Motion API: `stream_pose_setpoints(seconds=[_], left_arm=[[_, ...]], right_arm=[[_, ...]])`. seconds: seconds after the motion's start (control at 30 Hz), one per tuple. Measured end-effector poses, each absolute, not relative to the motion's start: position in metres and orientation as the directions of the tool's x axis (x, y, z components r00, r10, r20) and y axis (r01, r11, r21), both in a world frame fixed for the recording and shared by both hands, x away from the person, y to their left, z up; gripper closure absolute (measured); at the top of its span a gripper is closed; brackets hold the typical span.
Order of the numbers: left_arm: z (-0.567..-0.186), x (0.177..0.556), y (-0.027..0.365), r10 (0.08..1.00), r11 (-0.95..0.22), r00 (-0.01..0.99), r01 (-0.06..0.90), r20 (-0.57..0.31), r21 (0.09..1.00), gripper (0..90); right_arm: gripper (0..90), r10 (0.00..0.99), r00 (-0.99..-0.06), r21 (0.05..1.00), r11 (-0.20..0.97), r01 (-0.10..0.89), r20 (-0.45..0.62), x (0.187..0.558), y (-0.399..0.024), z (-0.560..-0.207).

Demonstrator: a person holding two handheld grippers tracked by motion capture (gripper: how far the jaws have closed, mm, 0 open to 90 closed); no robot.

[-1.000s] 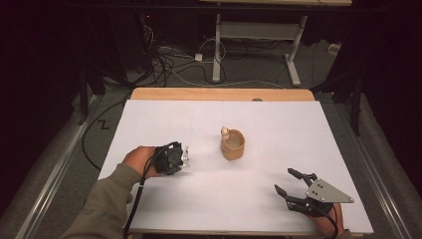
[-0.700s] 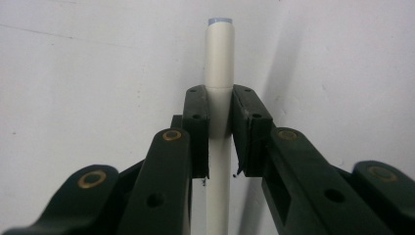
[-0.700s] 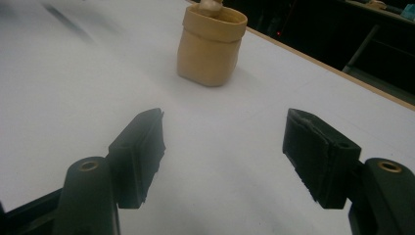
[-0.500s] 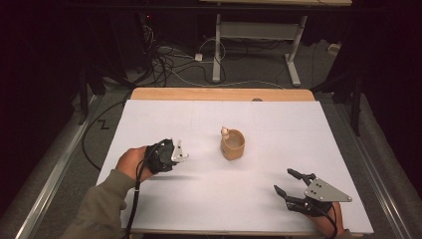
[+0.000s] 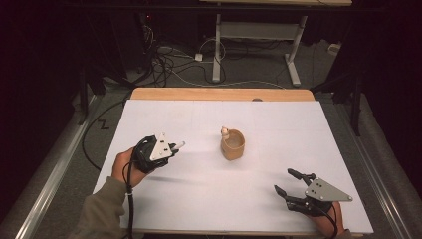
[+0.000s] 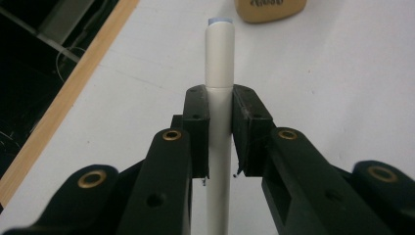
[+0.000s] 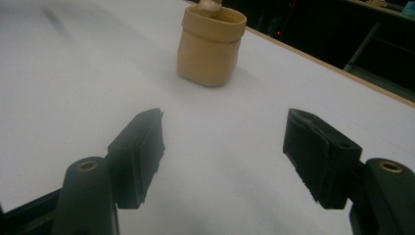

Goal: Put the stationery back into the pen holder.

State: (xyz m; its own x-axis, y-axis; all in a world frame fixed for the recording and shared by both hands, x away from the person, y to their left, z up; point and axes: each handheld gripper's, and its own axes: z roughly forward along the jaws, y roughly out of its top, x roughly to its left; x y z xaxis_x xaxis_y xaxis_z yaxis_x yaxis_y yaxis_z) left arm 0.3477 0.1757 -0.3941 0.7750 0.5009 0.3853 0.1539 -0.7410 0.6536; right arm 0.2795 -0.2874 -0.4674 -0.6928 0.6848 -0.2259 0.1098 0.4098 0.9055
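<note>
Up and across goes the left gripper since a second ago, its grey plate now tilted into sight in the high view and the white marker it carries pointing toward the tan cup; the right gripper sits exactly where it was; in the left gripper view the jaws are clamped tight on the marker's barrel, pads pressed to both sides, the capped end with its pale blue tip sticking out well beyond them, and the cup's base lies ahead, slightly off to one side; the cup stands upright on the white table, between the two grippers and well apart from each, with a small pale thing poking over its far rim; over on the right, the jaws stand wide apart with nothing between them, just bare table, hovering low near the front edge; the right gripper view has the cup straight ahead, well off.
</note>
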Motion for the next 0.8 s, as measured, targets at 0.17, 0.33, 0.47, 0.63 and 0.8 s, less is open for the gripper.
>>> stream_pose_setpoints(seconds=[0.17, 0.33, 0.47, 0.63, 0.8], left_arm=[[-0.395, 0.347, 0.183, 0.544, -0.681, 0.762, 0.157, 0.351, 0.715, 75.6], [-0.396, 0.349, 0.189, 0.585, -0.617, 0.751, 0.165, 0.307, 0.769, 75.5], [-0.397, 0.351, 0.192, 0.610, -0.553, 0.749, 0.168, 0.258, 0.816, 75.5], [-0.398, 0.353, 0.193, 0.643, -0.472, 0.735, 0.161, 0.213, 0.867, 75.6], [-0.398, 0.354, 0.191, 0.667, -0.395, 0.723, 0.140, 0.178, 0.908, 75.6]], right_arm=[[31.4, 0.685, -0.690, 0.904, 0.413, 0.106, -0.232, 0.280, -0.287, -0.467], [31.4, 0.689, -0.688, 0.908, 0.405, 0.108, -0.226, 0.280, -0.288, -0.467], [31.4, 0.691, -0.686, 0.908, 0.405, 0.109, -0.227, 0.280, -0.288, -0.467], [31.2, 0.695, -0.683, 0.909, 0.403, 0.107, -0.228, 0.280, -0.289, -0.467], [31.2, 0.694, -0.683, 0.908, 0.404, 0.107, -0.228, 0.280, -0.289, -0.467]])
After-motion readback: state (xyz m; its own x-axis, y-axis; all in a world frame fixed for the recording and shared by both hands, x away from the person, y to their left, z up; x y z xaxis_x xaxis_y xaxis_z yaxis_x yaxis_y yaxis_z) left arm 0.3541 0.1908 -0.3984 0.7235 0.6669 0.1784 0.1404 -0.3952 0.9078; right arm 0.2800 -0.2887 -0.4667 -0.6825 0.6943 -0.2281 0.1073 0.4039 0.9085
